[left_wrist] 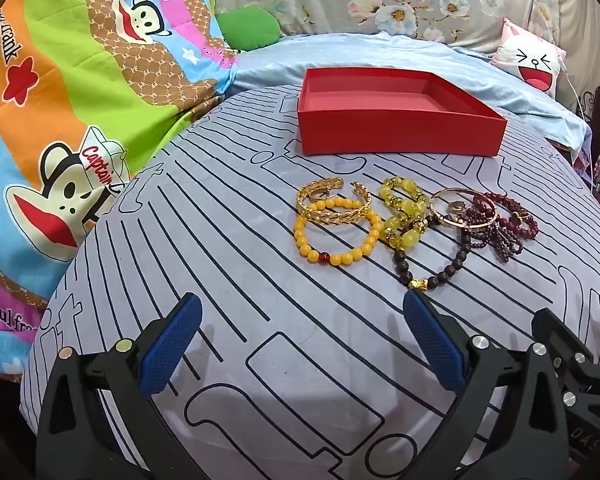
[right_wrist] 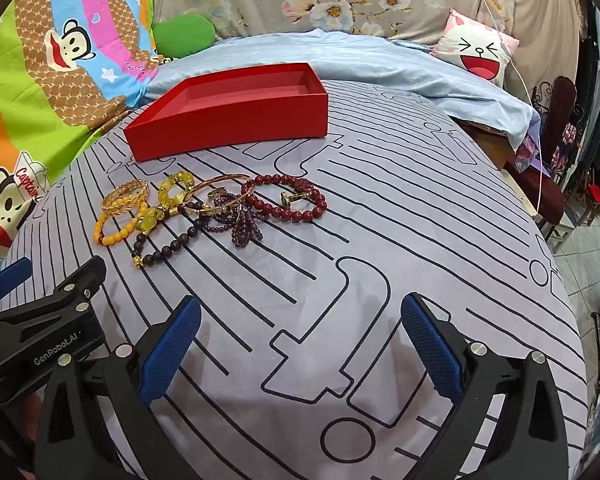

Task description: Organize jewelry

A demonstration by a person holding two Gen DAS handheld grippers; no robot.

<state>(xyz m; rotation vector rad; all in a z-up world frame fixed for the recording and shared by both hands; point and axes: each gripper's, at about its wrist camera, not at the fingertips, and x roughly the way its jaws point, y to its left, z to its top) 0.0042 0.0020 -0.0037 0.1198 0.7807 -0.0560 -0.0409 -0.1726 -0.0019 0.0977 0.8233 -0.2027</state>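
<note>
A pile of bracelets lies on the striped grey sheet (left_wrist: 260,360): a gold leaf bangle (left_wrist: 332,204), a yellow bead bracelet (left_wrist: 338,236), a yellow-green stone bracelet (left_wrist: 404,216), a dark brown bead bracelet (left_wrist: 432,264), a rose-gold bangle (left_wrist: 460,208) and dark red bead strands (left_wrist: 504,224). An empty red box (left_wrist: 400,132) stands behind them. My left gripper (left_wrist: 300,340) is open and empty, in front of the pile. My right gripper (right_wrist: 300,340) is open and empty, nearer than the pile (right_wrist: 212,208) and to its right. The red box (right_wrist: 228,120) shows at upper left there.
A colourful cartoon quilt (left_wrist: 80,100) lies to the left. A blue blanket (left_wrist: 380,52), a green cushion (left_wrist: 248,28) and a white laughing-face pillow (left_wrist: 532,64) lie behind the box. The bed's right edge drops to furniture and a tiled floor (right_wrist: 588,248).
</note>
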